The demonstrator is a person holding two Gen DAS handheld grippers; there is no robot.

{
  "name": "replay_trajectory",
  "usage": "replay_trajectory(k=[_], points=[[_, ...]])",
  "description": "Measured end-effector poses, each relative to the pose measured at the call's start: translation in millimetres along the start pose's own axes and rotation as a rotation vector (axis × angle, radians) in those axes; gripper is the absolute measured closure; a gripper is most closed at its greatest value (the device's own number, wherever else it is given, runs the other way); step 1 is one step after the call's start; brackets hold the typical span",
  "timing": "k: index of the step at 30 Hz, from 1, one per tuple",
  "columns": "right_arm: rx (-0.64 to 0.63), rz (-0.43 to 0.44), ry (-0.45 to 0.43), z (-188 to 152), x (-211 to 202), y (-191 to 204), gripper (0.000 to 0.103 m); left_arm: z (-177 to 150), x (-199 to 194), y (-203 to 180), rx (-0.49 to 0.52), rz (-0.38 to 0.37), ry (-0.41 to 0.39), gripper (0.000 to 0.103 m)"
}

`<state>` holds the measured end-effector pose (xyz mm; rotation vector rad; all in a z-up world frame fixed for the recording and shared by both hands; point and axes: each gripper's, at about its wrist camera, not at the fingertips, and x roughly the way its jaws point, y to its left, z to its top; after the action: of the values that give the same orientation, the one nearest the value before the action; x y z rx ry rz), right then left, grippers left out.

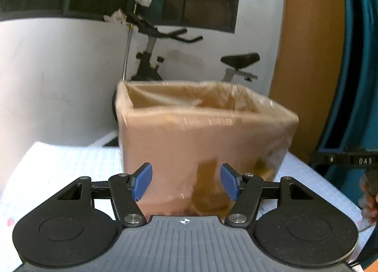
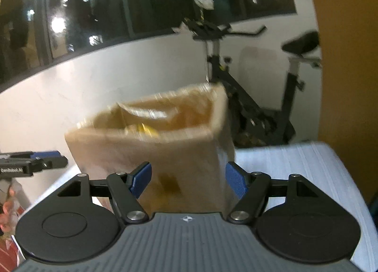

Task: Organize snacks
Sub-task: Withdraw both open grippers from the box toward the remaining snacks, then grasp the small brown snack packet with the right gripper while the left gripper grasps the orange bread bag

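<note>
Jaws of both the left gripper (image 1: 186, 181) and right gripper (image 2: 188, 179) stand apart, empty, near the tall plastic-lined brown cardboard box (image 1: 203, 135) on the white tabletop (image 1: 61, 165); something yellow lies inside. A careless forward push could tip it

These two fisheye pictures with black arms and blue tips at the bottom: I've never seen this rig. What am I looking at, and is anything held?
There is no robot here. A person carries a hand-held two-finger gripper in each hand, and each has a camera looking forward along its fingers. One picture comes from the left gripper, the other from the right gripper. Both face a plastic-lined cardboard box standing on a white cloth-covered table. Something yellow lies inside the box, too blurred to name. Both grippers are open and hold nothing. An exercise bike stands behind by the wall.
</note>
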<state>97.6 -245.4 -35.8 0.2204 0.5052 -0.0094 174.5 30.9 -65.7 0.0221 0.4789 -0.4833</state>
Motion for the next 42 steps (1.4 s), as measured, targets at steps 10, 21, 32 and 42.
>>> replay_trajectory(k=[10, 21, 32, 42], points=[[0.062, -0.095, 0.268, -92.1, -17.0, -20.5, 0.039, -40.9, 22.0, -18.1, 0.006, -0.049, 0.099, 0.037], [0.092, -0.115, 0.451, -146.3, -26.6, -21.6, 0.059, -65.1, 31.6, -22.6, -0.002, -0.063, 0.160, 0.035], [0.081, -0.041, 0.403, -138.5, 5.7, -18.7, 0.085, -74.4, 44.7, -30.2, 0.006, -0.090, 0.219, 0.025], [0.052, -0.089, 0.226, -118.1, 47.8, -26.0, 0.085, -83.4, 67.2, -48.6, 0.071, -0.099, 0.263, 0.021]])
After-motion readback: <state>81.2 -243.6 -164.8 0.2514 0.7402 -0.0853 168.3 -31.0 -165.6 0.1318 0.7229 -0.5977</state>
